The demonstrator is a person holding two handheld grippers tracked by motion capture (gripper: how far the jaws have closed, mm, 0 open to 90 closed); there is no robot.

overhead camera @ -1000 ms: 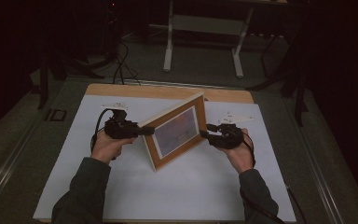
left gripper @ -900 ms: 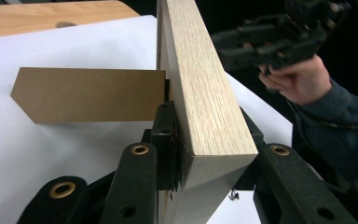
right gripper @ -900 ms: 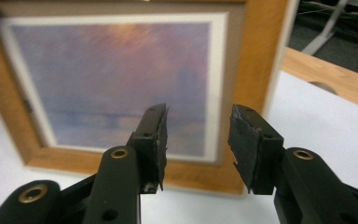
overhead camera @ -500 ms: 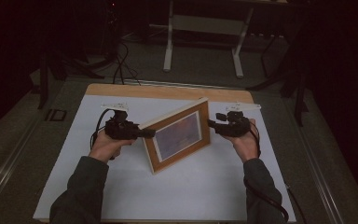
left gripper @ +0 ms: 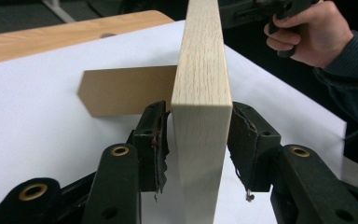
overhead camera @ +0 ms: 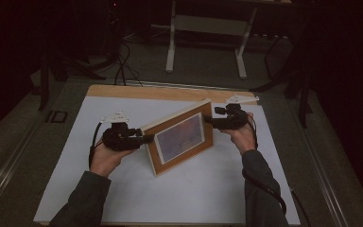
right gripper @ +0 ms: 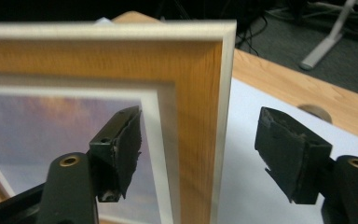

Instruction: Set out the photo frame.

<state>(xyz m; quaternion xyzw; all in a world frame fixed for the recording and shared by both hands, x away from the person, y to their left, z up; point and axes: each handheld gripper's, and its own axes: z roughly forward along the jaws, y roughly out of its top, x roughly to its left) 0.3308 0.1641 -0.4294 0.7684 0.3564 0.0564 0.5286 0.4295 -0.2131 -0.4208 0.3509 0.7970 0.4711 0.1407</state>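
A wooden picture frame [overhead camera: 179, 139] with a pale print stands upright on the white sheet, propped from behind by its brown cardboard strut [left gripper: 126, 88]. My left gripper [overhead camera: 147, 138] straddles the frame's left edge [left gripper: 200, 93]. Its jaws have just been opening, and both pads [left gripper: 244, 140] stand narrowly off the wood. My right gripper [overhead camera: 209, 121] straddles the right edge [right gripper: 186, 93] near the top corner. Its jaws have also just been opening and now stand wide, with clear gaps on both sides of the frame.
The white sheet [overhead camera: 194, 189] covers most of the wooden table [overhead camera: 160, 92]. Beyond the table's far edge, on the dark floor, are a white stand's legs [overhead camera: 172, 47] and cables [overhead camera: 123, 66]. The person's other hand [left gripper: 307, 32] appears past the frame in the left gripper view.
The right gripper has slid toward the far side along the frame's right edge. The left hand has drawn slightly back. The frame stands in almost the same place.
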